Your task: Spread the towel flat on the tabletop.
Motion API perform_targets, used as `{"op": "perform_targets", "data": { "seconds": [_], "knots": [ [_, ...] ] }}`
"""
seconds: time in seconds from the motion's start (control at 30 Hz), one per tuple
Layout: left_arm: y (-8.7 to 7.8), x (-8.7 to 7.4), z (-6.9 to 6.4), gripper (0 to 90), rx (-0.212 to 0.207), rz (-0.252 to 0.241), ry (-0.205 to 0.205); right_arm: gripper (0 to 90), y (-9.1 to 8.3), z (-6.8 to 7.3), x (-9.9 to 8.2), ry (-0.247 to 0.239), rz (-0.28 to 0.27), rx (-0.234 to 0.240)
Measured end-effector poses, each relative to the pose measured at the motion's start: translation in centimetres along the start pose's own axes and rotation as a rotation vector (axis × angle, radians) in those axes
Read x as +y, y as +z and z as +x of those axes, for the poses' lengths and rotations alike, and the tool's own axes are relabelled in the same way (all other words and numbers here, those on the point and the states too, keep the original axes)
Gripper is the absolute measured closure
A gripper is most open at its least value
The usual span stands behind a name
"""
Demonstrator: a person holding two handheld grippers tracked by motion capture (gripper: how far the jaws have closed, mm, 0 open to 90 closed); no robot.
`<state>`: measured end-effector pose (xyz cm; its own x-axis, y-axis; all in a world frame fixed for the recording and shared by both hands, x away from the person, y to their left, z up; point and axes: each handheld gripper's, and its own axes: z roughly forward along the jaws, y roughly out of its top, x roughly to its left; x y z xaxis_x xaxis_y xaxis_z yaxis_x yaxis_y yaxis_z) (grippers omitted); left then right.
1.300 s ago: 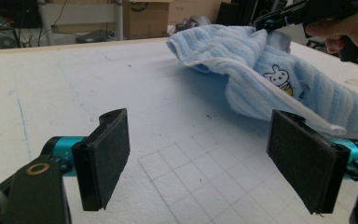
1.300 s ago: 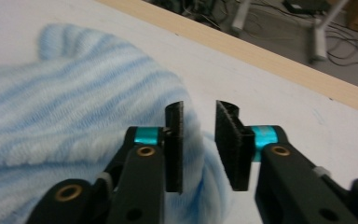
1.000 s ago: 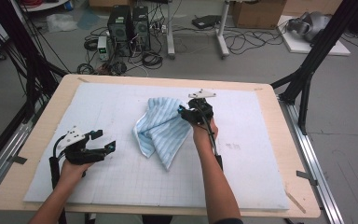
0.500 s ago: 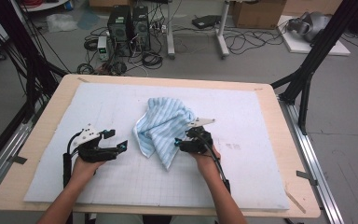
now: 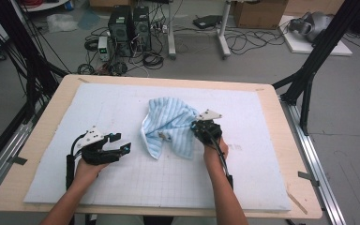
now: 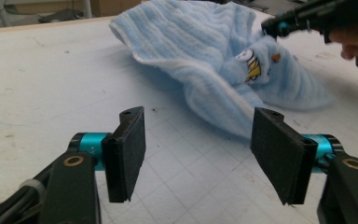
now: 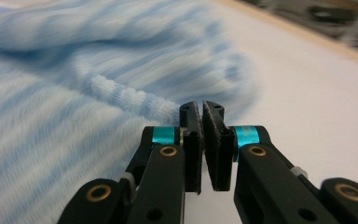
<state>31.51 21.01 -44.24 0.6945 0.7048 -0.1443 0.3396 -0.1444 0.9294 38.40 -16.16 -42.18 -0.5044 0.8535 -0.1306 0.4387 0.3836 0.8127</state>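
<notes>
Wooden table point(image 5: 290, 140), white gridded mat point(image 5: 122, 108) covering most of it; crumpled blue striped towel point(image 5: 168, 124) on mat, just beside right gripper point(image 5: 201, 127).

Only obstacle on the white gridded foam mat point(image 5: 122, 187) is the crumpled light-blue striped towel point(image 5: 171, 124), heaped mid-mat. Your right gripper point(image 5: 198, 126) is at its right edge, jaws just closed together against the towel's hem. Your left gripper point(image 6: 198, 156), jaws apart and just been narrowing with nothing between them, has bare mat up to the towel's near fold. Bare mat on every side of the heap, out to the light wooden table border point(image 5: 56, 101).
</notes>
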Motion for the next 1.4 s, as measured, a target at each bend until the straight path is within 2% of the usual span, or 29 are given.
{"op": "perform_targets", "data": {
  "seconds": [0.03, 0.1, 0.17, 0.3, 0.33, 0.37, 0.4, 0.43, 0.57, 0.63, 0.77, 0.87, 0.9, 0.97, 1.03, 1.1, 1.2, 1.27, 1.33, 1.4],
  "knots": [
    [0.2, 0.0, -0.1, 45.0, -0.015, 0.004, -0.008, 86.2, 0.1, -1.2, 0.2, 0.028, 0.005, -0.069],
    [0.6, 0.2, -0.5, 45.0, -0.021, 0.014, -0.012, 85.6, 0.2, -1.7, 0.2, 0.041, 0.007, -0.085],
    [1.0, 0.4, -0.9, 44.6, -0.033, 0.007, -0.026, 80.9, 0.2, -2.2, 0.1, 0.069, 0.013, -0.077],
    [2.3, 0.9, -1.9, 38.0, -0.049, 0.03, -0.022, 68.6, -0.5, -2.1, 0.1, 0.083, 0.0, -0.04],
    [2.8, 0.9, -2.1, 33.9, -0.052, 0.047, -0.018, 64.4, -1.4, -1.9, 0.1, 0.076, -0.024, -0.02],
    [3.2, 1.0, -2.4, 33.9, -0.052, 0.06, -0.012, 64.4, -1.4, -1.9, 0.1, 0.076, -0.024, -0.02],
    [3.6, 1.1, -2.7, 32.9, -0.058, 0.072, -0.009, 63.4, -1.8, -1.7, 0.0, 0.062, -0.047, -0.02],
    [4.0, 1.3, -3.0, 32.0, -0.06, 0.086, 0.004, 60.3, -2.8, -1.3, -0.3, 0.043, -0.069, -0.019],
    [5.9, 1.8, -4.3, 30.3, -0.048, 0.142, 0.043, 56.4, -4.1, -0.9, -1.2, 0.041, -0.099, 0.0],
    [6.8, 1.9, -5.0, 31.2, -0.028, 0.185, 0.092, 54.6, -5.0, -0.4, -2.2, 0.034, -0.107, 0.018],
    [8.4, 1.8, -5.7, 36.4, 0.026, 0.264, 0.153, 53.0, -5.6, -0.2, -2.8, 0.024, -0.108, 0.035],
    [9.2, 1.5, -6.0, 47.4, 0.06, 0.306, 0.185, 51.6, -6.0, -0.4, -3.0, 0.046, -0.128, 0.054],
    [9.3, 1.6, -6.1, 49.6, 0.065, 0.301, 0.196, 51.3, -6.1, -0.4, -3.0, 0.051, -0.131, 0.056],
    [9.3, 1.6, -6.2, 61.0, 0.063, 0.299, 0.211, 51.3, -6.1, -0.5, -3.2, 0.058, -0.129, 0.059],
    [9.1, 1.6, -6.0, 76.3, 0.06, 0.294, 0.248, 51.0, -6.1, -0.6, -3.3, 0.067, -0.125, 0.065],
    [8.7, 1.7, -5.5, 81.3, 0.044, 0.28, 0.23, 51.0, -6.1, -0.6, -3.4, 0.062, -0.125, 0.07],
    [7.3, 2.1, -4.5, 81.8, 0.024, 0.207, 0.177, 52.4, -6.3, -0.2, -3.3, 0.048, -0.154, 0.097],
    [6.5, 2.3, -3.8, 81.8, 0.006, 0.17, 0.136, 55.8, -6.6, 0.3, -3.1, 0.015, -0.199, 0.151],
    [5.8, 2.5, -3.3, 82.0, -0.006, 0.149, 0.111, 58.4, -6.8, 0.9, -2.9, 0.004, -0.24, 0.233],
    [5.4, 2.7, -2.9, 82.0, -0.012, 0.127, 0.095, 61.9, -6.8, 1.5, -2.7, -0.005, -0.255, 0.311]
  ]
}}
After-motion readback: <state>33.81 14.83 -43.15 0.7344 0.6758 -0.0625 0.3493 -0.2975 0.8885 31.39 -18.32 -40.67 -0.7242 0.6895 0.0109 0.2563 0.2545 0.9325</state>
